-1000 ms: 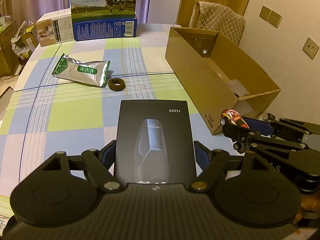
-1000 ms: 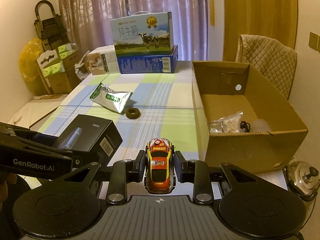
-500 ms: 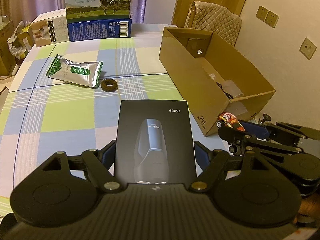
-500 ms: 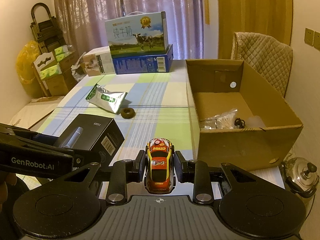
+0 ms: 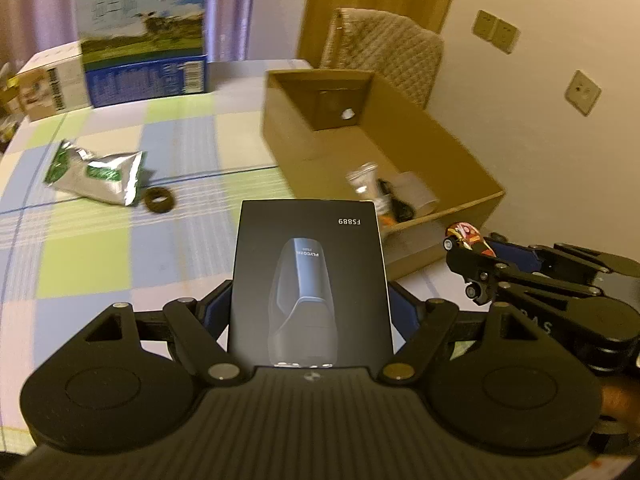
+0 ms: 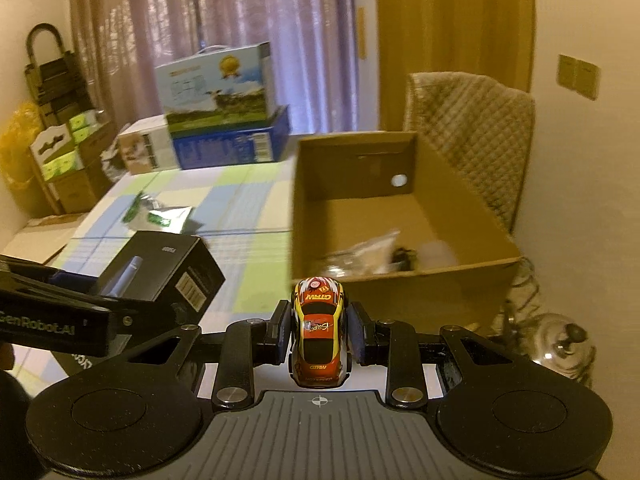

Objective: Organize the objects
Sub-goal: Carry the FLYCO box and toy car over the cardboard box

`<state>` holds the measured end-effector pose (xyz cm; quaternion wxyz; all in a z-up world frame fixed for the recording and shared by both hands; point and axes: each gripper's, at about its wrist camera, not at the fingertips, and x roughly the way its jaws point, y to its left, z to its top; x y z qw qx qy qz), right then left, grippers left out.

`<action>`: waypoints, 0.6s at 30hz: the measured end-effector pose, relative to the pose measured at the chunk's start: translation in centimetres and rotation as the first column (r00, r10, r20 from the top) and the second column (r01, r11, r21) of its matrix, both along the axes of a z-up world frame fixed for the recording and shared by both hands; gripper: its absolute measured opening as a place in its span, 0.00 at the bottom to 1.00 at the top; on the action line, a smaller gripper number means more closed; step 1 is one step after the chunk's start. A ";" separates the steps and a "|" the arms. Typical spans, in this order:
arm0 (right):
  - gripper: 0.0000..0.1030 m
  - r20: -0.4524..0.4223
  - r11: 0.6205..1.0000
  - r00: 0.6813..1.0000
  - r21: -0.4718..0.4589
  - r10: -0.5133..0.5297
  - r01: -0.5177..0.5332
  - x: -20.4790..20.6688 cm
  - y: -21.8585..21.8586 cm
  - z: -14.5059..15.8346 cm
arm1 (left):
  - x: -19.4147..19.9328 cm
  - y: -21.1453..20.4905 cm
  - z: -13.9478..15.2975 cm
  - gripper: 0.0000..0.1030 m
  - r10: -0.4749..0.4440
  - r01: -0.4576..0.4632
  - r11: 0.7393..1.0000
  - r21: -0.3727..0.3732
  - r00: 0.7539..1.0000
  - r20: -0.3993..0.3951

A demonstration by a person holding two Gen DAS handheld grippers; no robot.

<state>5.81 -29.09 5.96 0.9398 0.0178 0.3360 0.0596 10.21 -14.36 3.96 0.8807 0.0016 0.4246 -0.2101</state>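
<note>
Both claws loaded, held above the tabletop near the cardboard box.
Left claw clamped on the black carton; right claw pinched the toy car, just short of the box's near wall.

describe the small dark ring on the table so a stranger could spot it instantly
Start at the checked tablecloth, left of the open cardboard box. A crumpled silver pouch with green print lies there; the ring sits right at the pouch's near corner. It is the only round, dark brown, doughnut-shaped thing there, far smaller than the pouch.
</note>
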 end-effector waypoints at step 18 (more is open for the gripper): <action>0.26 0.015 0.996 0.997 -0.028 -0.082 0.082 0.6 -5.9 1.1 | 1.1 -6.8 1.1 0.73 -0.086 0.086 0.995 -0.043 0.996 -0.001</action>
